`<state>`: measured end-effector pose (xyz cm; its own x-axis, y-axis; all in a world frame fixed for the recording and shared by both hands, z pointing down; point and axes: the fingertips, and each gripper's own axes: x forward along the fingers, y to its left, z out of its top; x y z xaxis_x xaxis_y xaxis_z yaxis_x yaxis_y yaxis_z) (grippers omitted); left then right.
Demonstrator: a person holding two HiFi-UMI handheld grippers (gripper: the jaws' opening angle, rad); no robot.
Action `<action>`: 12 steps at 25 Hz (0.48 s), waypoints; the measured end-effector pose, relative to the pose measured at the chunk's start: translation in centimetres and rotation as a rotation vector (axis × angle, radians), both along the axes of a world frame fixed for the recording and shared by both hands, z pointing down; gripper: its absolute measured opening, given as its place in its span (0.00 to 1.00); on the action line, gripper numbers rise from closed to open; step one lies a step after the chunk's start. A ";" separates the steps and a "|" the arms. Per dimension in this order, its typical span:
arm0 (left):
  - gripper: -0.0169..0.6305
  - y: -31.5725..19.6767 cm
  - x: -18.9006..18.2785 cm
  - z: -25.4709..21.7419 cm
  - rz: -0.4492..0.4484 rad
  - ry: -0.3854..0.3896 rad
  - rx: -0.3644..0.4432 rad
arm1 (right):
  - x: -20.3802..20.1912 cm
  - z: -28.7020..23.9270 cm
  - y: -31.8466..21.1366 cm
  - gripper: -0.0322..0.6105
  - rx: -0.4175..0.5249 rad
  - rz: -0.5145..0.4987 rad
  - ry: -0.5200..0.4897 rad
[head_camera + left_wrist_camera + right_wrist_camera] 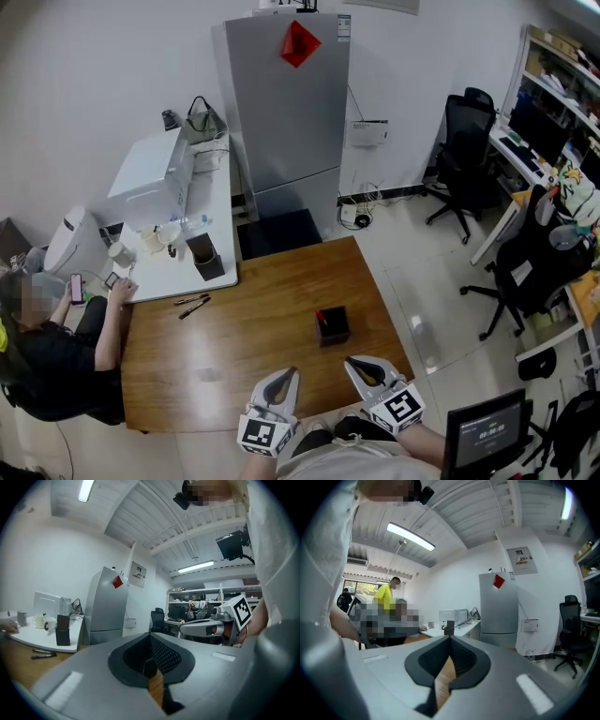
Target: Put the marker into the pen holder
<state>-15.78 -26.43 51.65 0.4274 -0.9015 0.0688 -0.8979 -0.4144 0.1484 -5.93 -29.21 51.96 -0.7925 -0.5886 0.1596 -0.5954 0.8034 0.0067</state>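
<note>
Where wooden table (234,366) meets white desk (164,277), grey fridge (286,103) and office chair (464,155) behind, markers (193,304) lie at table's far left edge, well apart from jaws. Pen holder (332,325) right of centre. Left gripper (287,375), right gripper (356,364) at near edge, jaws closed together, empty.

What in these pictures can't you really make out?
- Pen holder, head view: too small to show what is inside. Only a red patch shows at its top.
- Markers, head view: too small to tell their colours or whether they are capped.
- Screen, head view: its digits are too small to read.
- Seated person, head view: partly cut off by the left edge.
</note>
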 end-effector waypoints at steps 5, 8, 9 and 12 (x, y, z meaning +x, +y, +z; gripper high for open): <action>0.05 2.5 -0.5 0.2 -0.016 0.000 0.004 | -0.1 0.0 2.6 0.05 -0.006 -0.025 -0.032; 0.05 4.0 -0.5 0.2 -0.025 -0.006 0.015 | 0.4 0.5 3.9 0.05 -0.017 -0.027 -0.039; 0.05 4.5 -0.5 0.0 -0.034 -0.007 0.022 | 0.4 0.5 4.4 0.05 -0.012 -0.033 -0.036; 0.05 5.9 0.1 -0.9 -0.065 -0.021 0.052 | 1.0 -0.5 5.5 0.05 0.020 -0.055 -0.032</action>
